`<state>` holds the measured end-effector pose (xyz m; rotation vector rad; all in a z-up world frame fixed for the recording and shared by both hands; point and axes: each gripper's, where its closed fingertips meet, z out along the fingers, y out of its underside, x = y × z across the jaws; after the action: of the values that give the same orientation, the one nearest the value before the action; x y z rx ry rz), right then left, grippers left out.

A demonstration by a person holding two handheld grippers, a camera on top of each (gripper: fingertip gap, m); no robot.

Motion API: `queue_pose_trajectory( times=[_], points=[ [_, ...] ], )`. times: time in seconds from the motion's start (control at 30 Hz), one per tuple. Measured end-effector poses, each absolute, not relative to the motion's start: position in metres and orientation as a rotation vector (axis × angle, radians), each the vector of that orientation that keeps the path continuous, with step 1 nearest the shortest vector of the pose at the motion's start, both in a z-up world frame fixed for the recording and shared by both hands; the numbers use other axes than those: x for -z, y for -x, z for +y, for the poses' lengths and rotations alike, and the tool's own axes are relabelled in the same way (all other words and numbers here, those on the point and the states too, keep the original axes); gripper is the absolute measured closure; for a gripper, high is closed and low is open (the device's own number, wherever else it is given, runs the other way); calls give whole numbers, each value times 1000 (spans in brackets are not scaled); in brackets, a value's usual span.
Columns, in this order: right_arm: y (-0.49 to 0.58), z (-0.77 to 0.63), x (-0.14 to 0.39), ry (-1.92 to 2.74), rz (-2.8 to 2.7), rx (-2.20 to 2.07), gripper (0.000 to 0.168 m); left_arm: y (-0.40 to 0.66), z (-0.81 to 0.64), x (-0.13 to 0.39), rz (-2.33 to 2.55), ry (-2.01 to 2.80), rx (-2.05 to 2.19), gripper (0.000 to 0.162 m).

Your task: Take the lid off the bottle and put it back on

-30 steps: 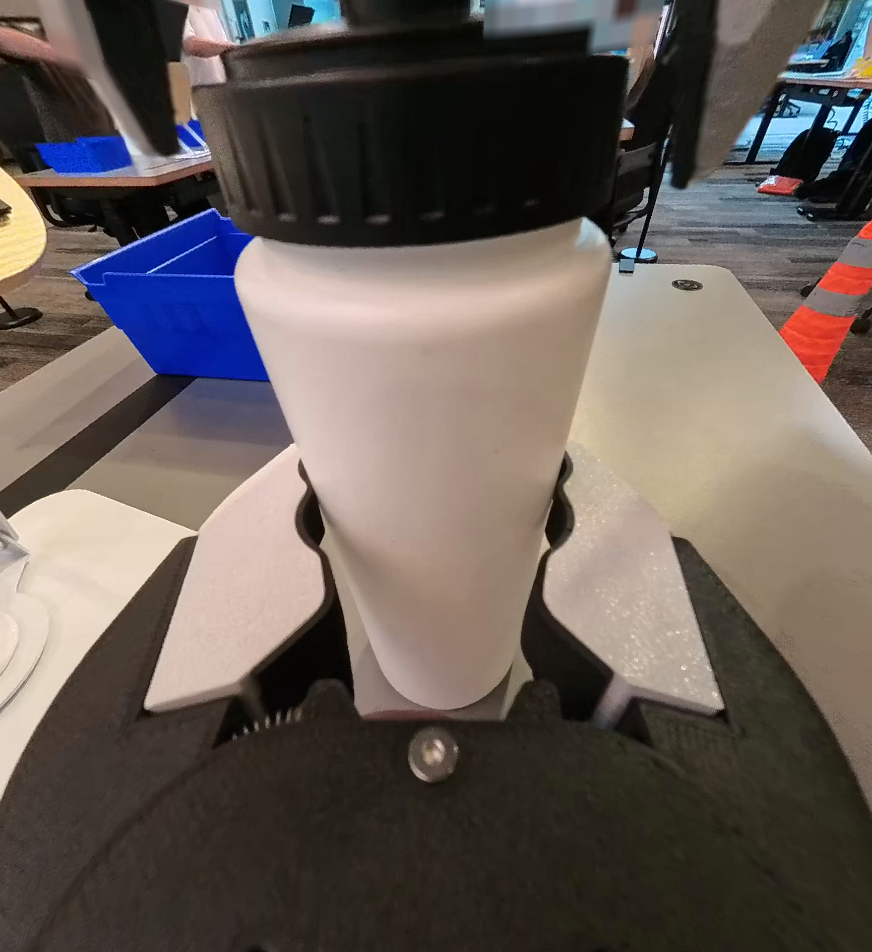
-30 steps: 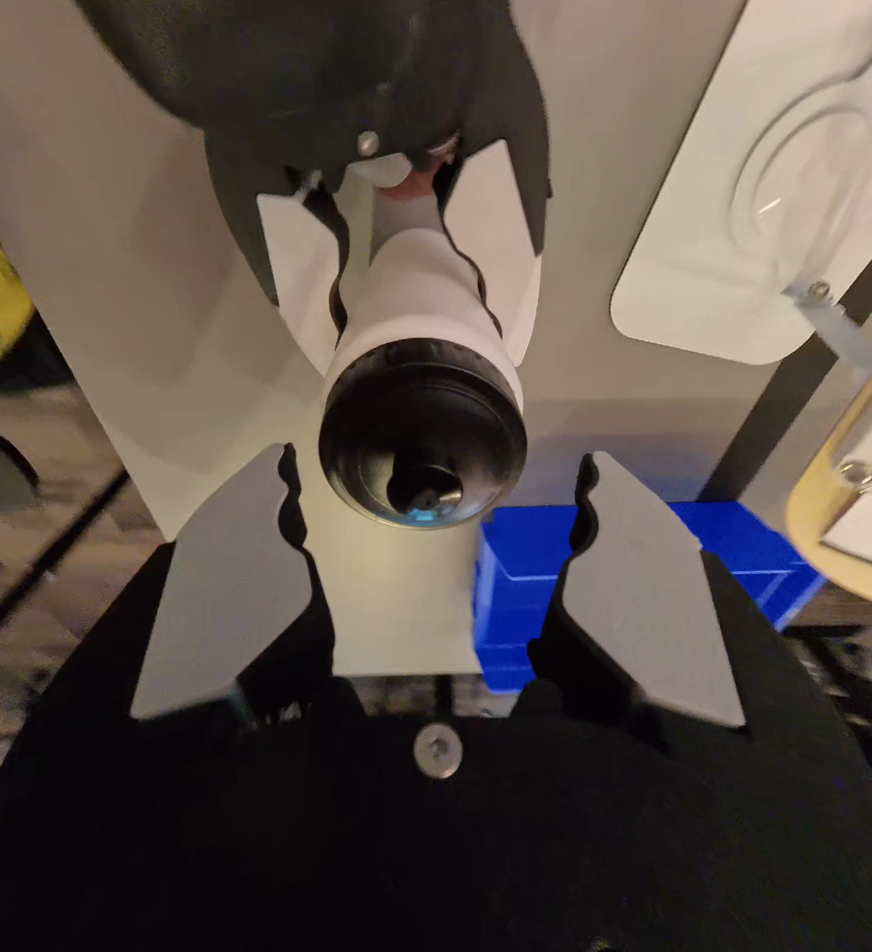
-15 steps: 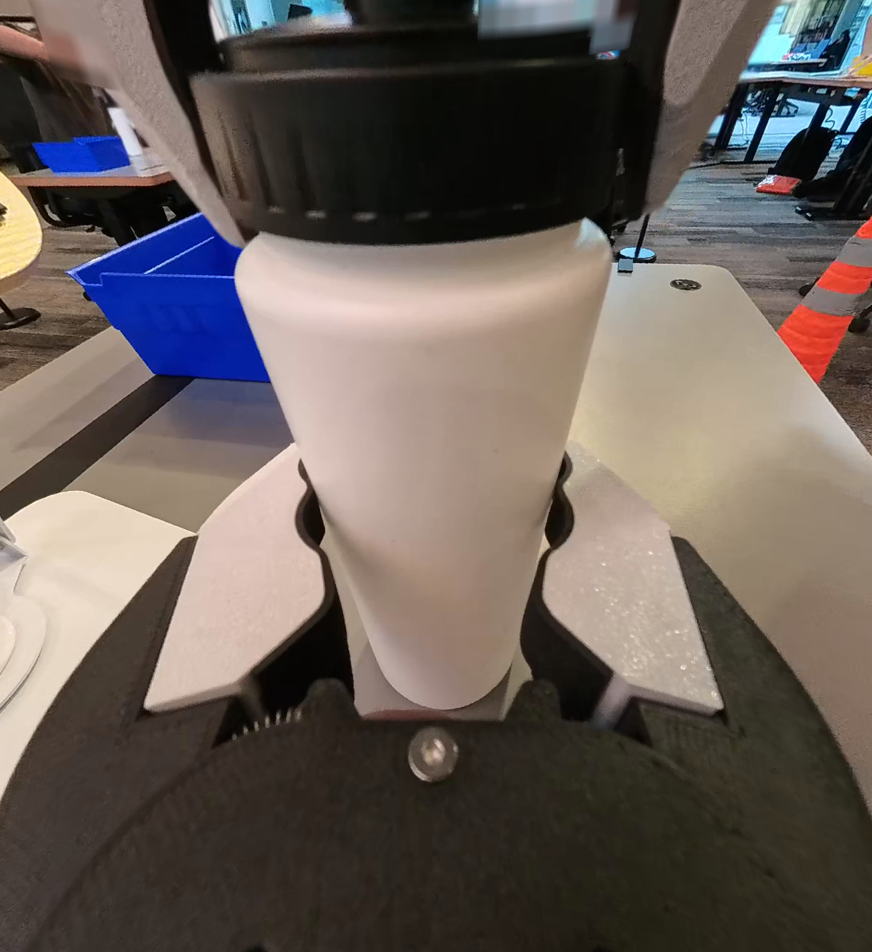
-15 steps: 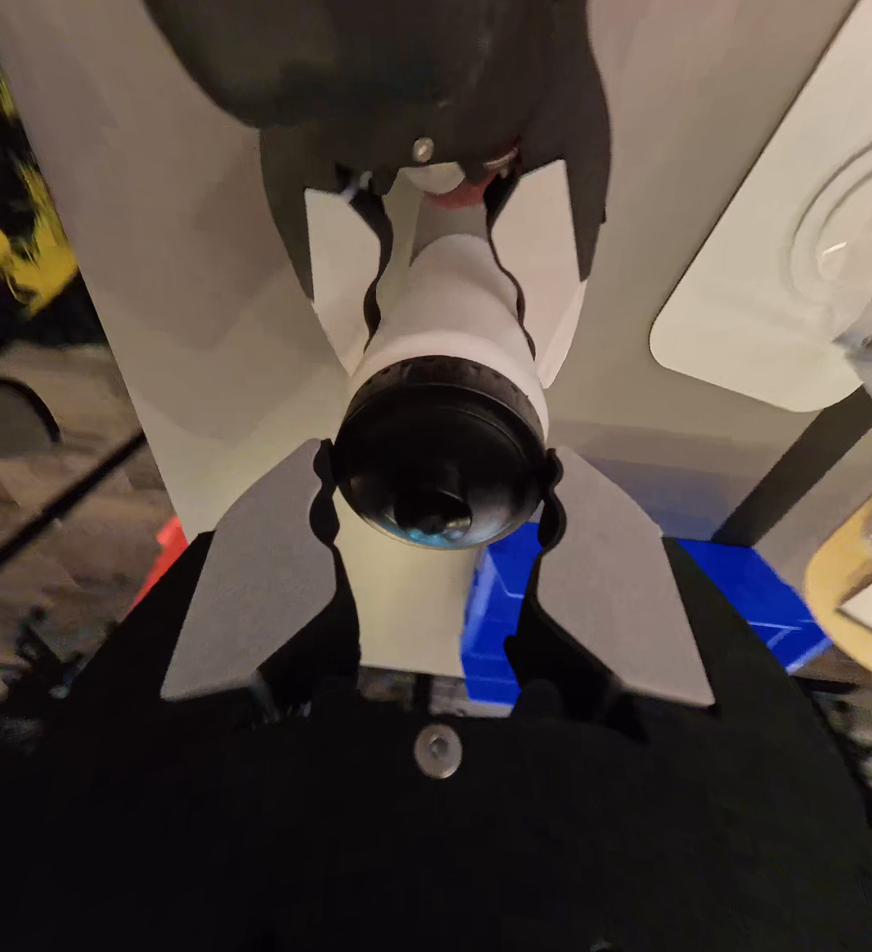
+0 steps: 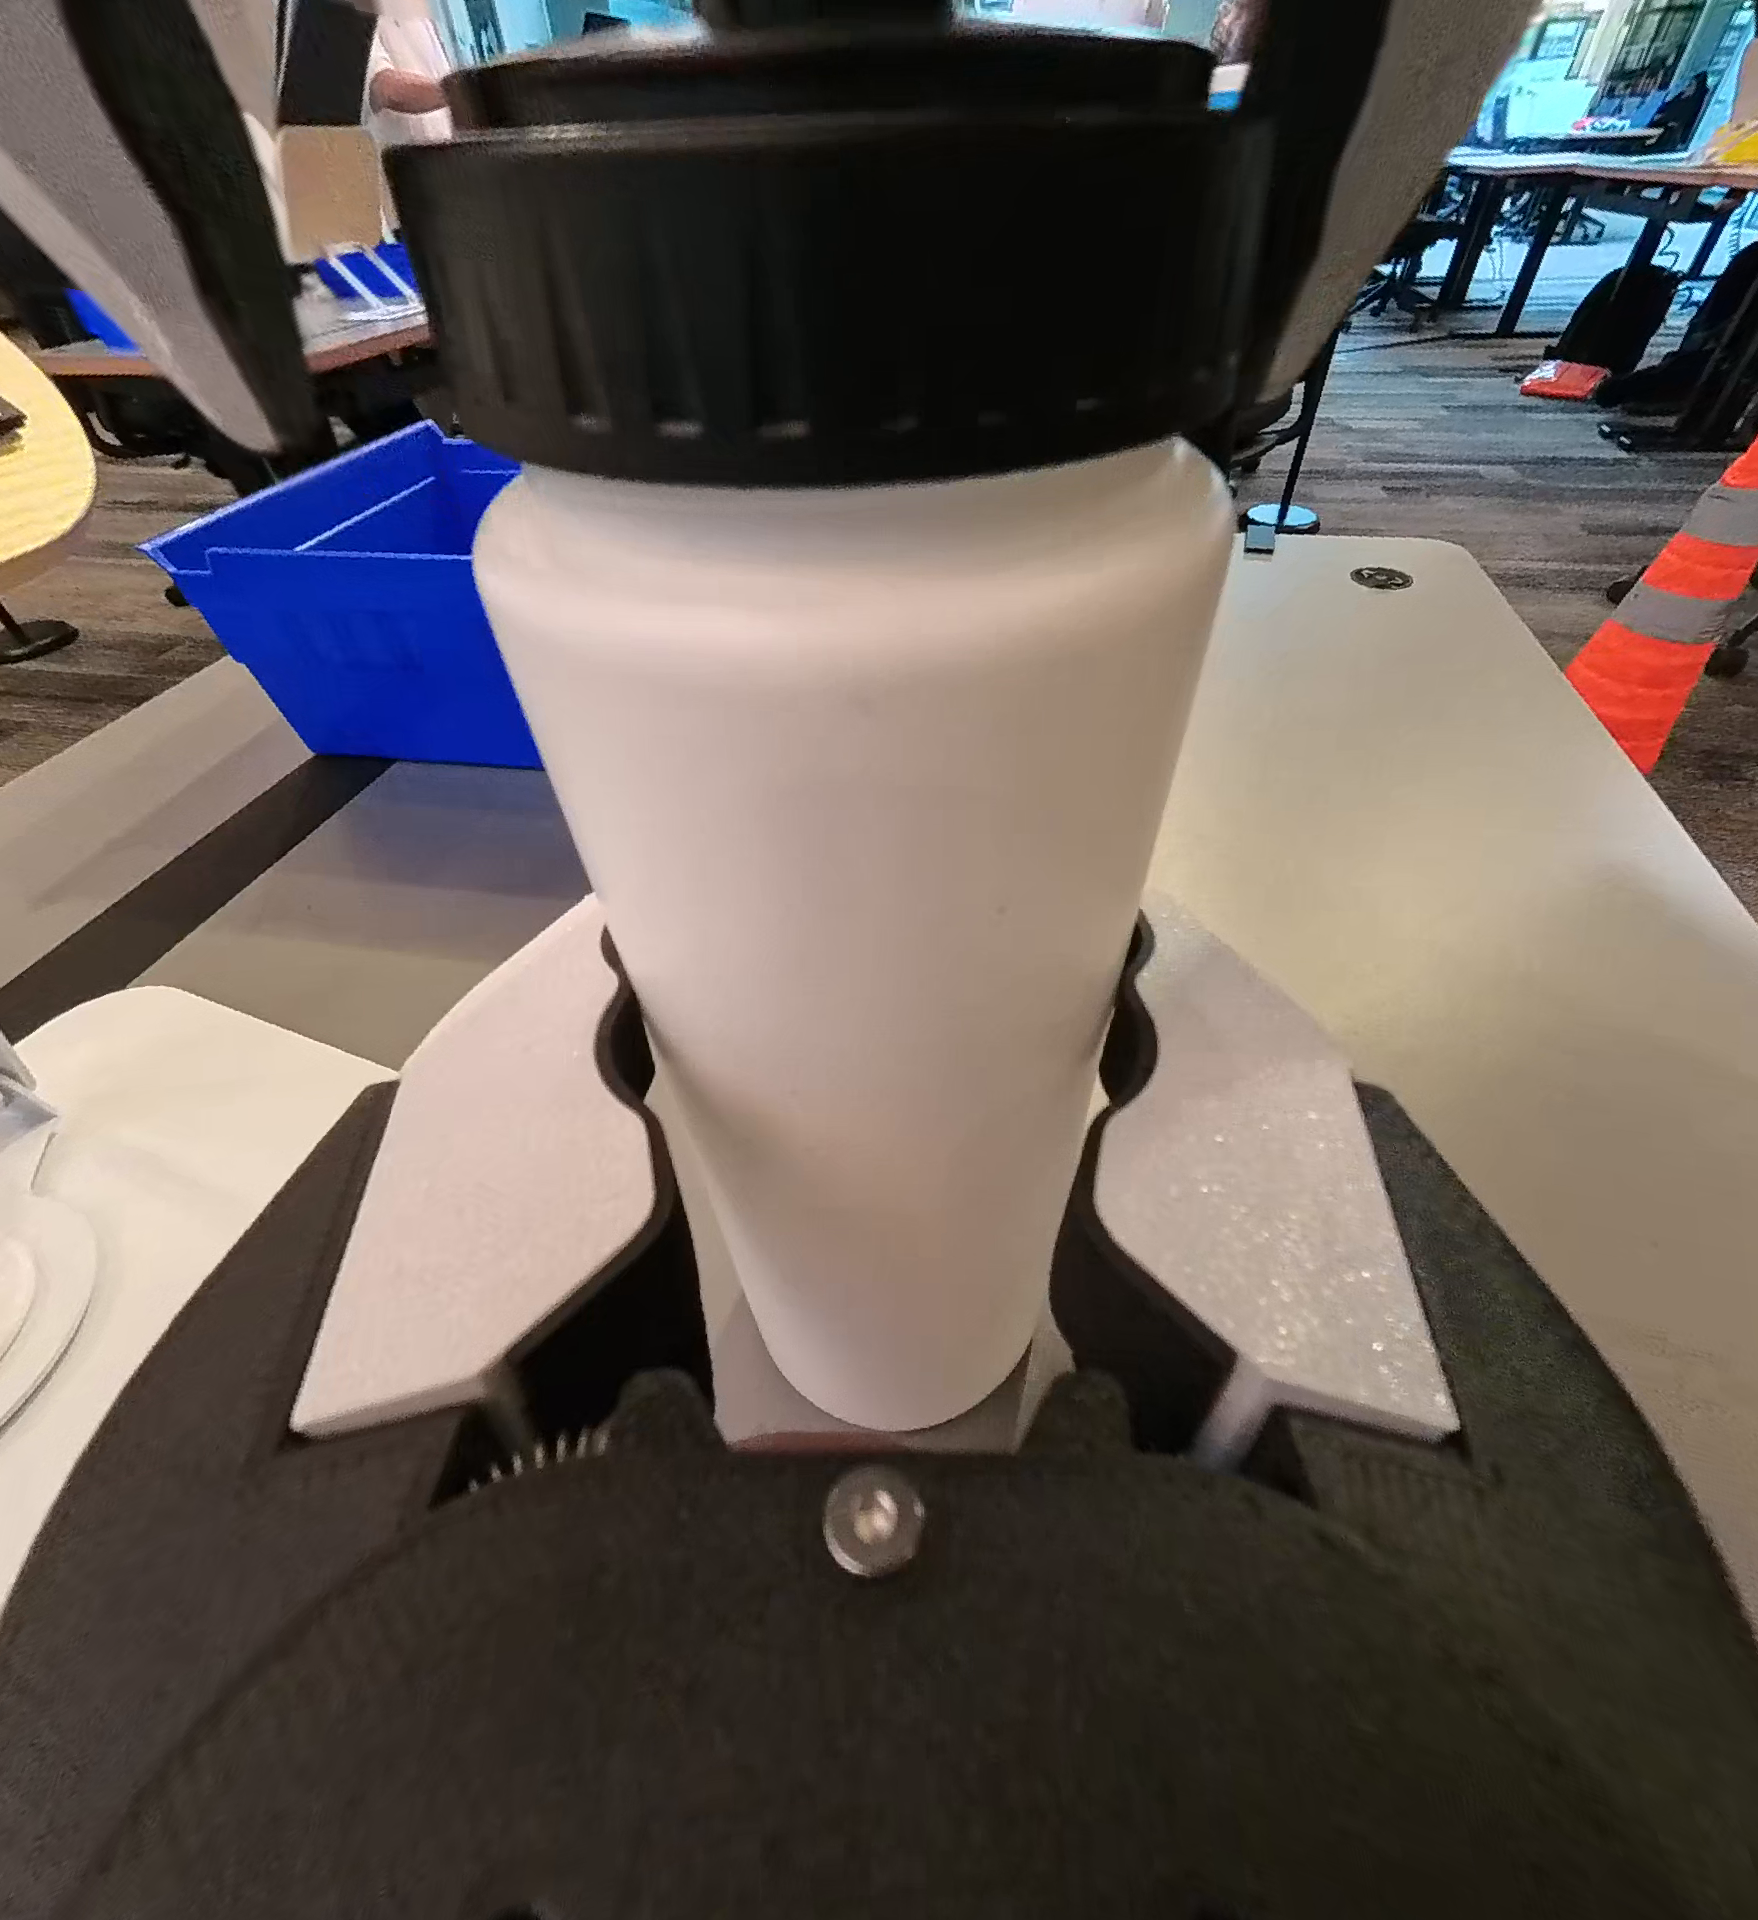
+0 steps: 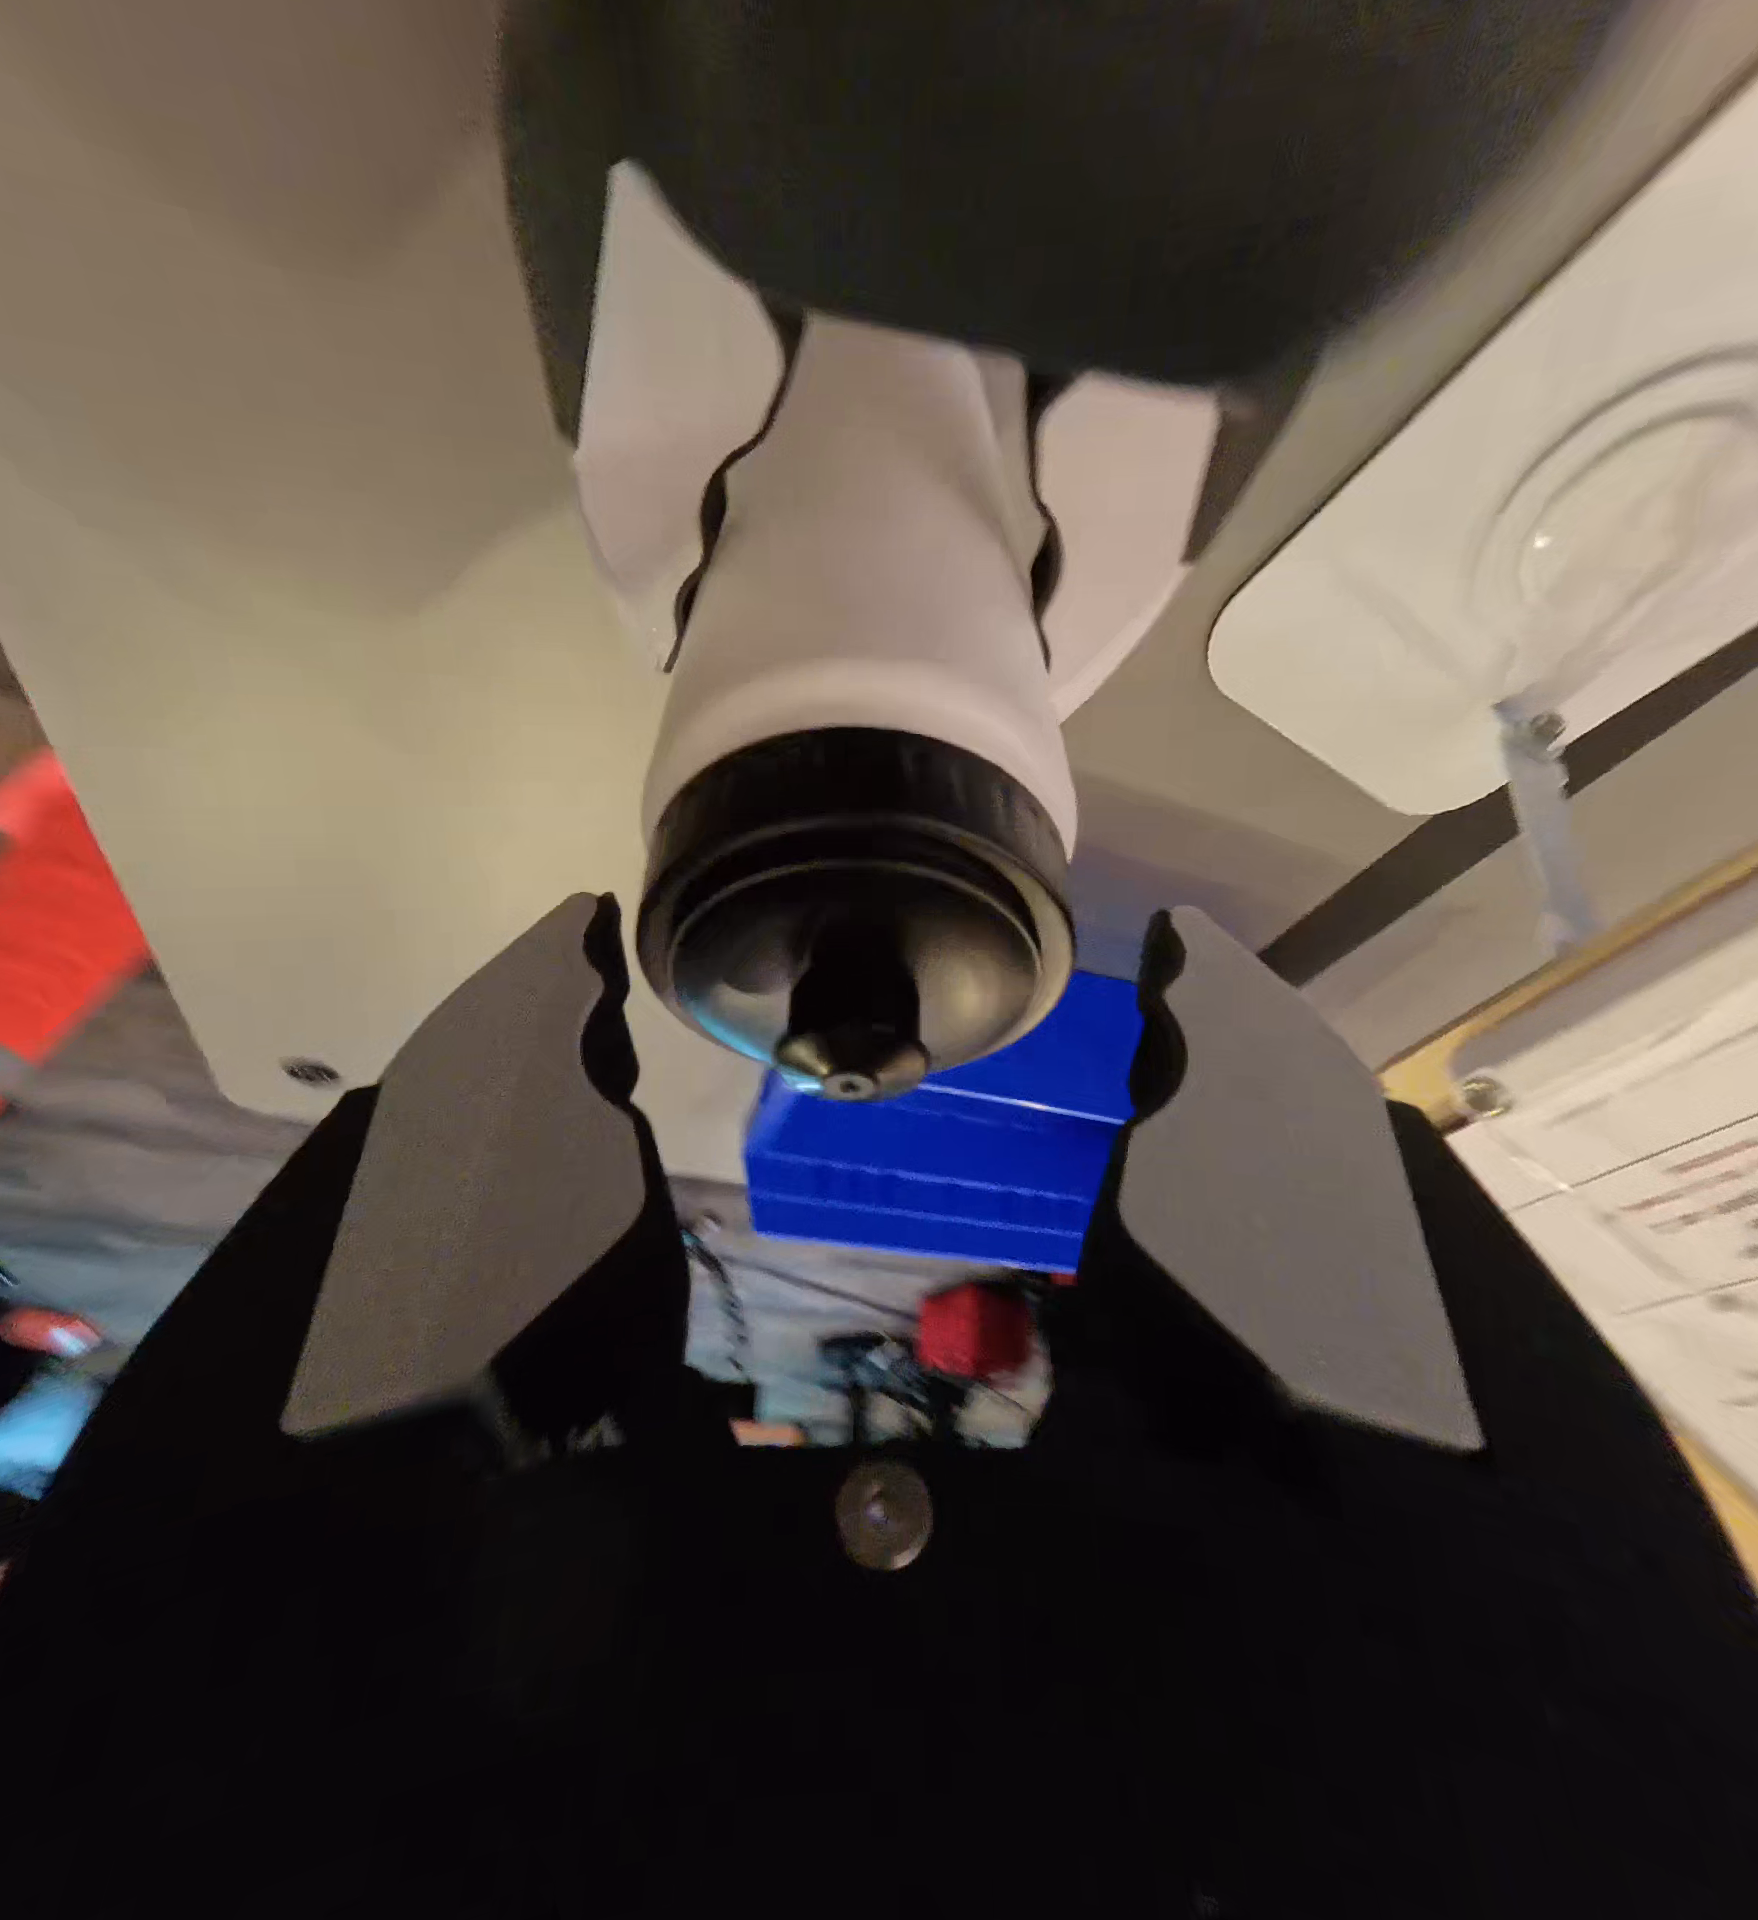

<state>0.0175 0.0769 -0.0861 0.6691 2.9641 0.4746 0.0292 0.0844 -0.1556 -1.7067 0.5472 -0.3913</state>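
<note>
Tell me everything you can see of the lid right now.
The lid is black plastic with a ribbed rim, domed top and central spout, seated on the white bottle. The right claw is open around it, fingers apart from the rim. The left claw is shut on the bottle's body.

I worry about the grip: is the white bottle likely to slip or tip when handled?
The white bottle looks smooth, so probably slippery. Its body seems rigid, undented in the left hand-held gripper. The broad black lid perhaps makes it top-heavy.

Bottle: matt white plastic, smooth. Lid: ribbed black plastic, glossy dome. Bin: glossy blue plastic.
</note>
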Motion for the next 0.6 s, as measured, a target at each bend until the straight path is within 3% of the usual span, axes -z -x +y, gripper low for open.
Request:
queue_pose_trajectory(
  times=[0.13,0.3,0.37,0.6],
  points=[
    [-16,76,84,-1117,2884,-165,72,-29,85,156,542,1706,392,76],
    [-18,68,85,-1459,2706,178,82,-29,85,155,538,1703,395,76],
    [-20,62,87,-1520,2629,269,90,-29,85,155,535,1703,398,76],
    [-20,61,88,-1398,2728,208,91,-29,85,155,536,1704,395,76]
  ],
)
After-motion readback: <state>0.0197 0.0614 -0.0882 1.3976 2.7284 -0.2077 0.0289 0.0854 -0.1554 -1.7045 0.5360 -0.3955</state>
